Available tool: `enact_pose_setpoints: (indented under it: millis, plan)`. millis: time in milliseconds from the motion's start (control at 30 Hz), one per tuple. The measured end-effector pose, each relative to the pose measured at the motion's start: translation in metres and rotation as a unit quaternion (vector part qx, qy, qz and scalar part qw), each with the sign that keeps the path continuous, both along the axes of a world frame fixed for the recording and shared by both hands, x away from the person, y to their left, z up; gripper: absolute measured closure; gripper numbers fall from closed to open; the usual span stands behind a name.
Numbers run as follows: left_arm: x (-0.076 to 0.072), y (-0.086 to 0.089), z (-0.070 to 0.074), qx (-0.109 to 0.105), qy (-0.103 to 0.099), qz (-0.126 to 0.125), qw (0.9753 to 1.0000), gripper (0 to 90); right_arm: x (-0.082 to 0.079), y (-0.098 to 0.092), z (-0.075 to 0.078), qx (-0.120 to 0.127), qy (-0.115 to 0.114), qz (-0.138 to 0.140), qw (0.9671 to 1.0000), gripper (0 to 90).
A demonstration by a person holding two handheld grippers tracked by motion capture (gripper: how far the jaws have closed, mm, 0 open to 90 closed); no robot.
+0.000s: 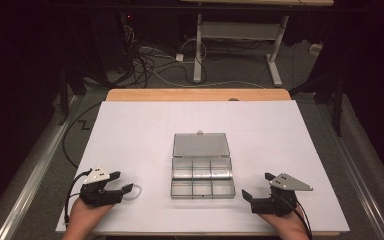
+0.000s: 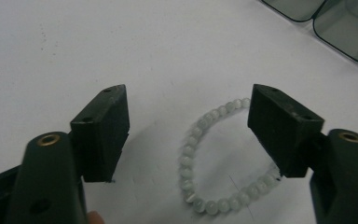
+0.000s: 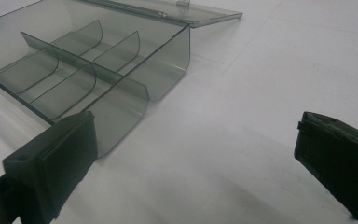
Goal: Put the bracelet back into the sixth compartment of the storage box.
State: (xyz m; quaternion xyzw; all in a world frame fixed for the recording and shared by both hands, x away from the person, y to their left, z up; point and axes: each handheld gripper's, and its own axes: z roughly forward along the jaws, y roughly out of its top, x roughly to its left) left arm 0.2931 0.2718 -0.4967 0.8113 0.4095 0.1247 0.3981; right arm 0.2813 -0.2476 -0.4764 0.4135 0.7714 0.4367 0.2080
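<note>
Pre-grasp: left claw gaping over bead bracelet, right claw open, idle; next, close on beads, carry to organizer box at 2 o'clock.

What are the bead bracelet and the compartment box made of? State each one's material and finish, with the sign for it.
Bead bracelet: round, pale milky-green beads with a soft gloss, likely polished stone or glass; the look cannot settle which.
Compartment box: smoky transparent plastic, smooth and glossy; the white table shows through its thin curved dividers, and its hinged lid lies open flat.
</note>
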Motion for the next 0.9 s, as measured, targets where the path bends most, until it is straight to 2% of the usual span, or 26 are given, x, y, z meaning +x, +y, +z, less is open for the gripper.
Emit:
enact_pose_setpoints:
  millis: [200,267,367,467,567,633,900]
  plan:
    - [0.000,-0.003,-0.001,0.017,0.004,-0.006,0.9998,42.5,-0.001,-0.004,0.001,0.000,-0.002,-0.004,1.0000,0.6]
    - [0.002,-0.005,-0.001,0.021,0.016,-0.008,0.9996,45.1,-0.001,-0.004,0.000,-0.003,-0.001,-0.004,1.0000,0.6]
    - [0.001,-0.006,-0.001,0.030,0.014,-0.017,0.9993,48.5,0.001,-0.005,0.002,-0.007,0.004,-0.003,1.0000,0.6]
    - [0.001,-0.007,-0.001,0.033,0.014,-0.011,0.9993,51.7,0.000,-0.006,0.004,-0.023,-0.001,-0.002,0.9997,0.6]
    - [0.001,-0.008,-0.001,0.039,0.011,-0.002,0.9992,56.1,-0.001,-0.009,0.003,-0.009,-0.003,-0.007,0.9999,0.6]
    - [0.001,-0.009,-0.001,0.045,0.010,0.001,0.9989,58.1,-0.003,-0.010,0.002,-0.013,-0.004,-0.006,0.9999,0.6]
    - [0.001,-0.009,-0.001,0.047,0.010,0.002,0.9989,68.5,-0.004,-0.014,0.000,-0.012,-0.004,-0.006,0.9999,0.6]
